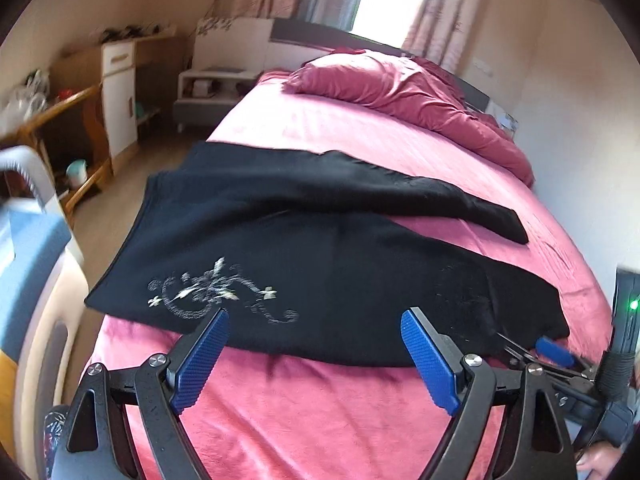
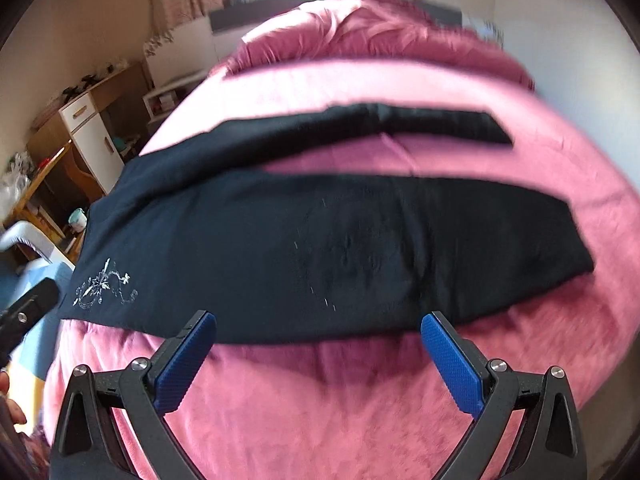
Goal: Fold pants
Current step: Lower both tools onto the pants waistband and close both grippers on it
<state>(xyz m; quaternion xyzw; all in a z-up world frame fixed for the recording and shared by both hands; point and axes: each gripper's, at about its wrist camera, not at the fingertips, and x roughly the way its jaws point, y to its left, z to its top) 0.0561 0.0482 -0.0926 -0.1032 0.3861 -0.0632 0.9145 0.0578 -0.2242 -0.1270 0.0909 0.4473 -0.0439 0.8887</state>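
Black pants [image 1: 304, 256] lie spread across the pink bed [image 1: 320, 420], waist to the left, both legs running right. A pale floral embroidery [image 1: 216, 292] marks the near hip. My left gripper [image 1: 314, 320] hovers open at the pants' near edge, nothing between its blue pads [image 1: 200, 360]. The right wrist view shows the same pants [image 2: 320, 248] with the legs apart and a strip of bed between them. My right gripper [image 2: 318, 320] is open just before the near leg's hem edge, holding nothing. It also shows at the right edge of the left wrist view, right gripper [image 1: 556, 354].
A rumpled pink duvet and pillow [image 1: 400, 92] lie at the head of the bed. Wooden shelving and a white cabinet [image 1: 116, 92] stand to the left across a strip of floor. A blue and white object [image 1: 28, 248] sits near the bed's left corner.
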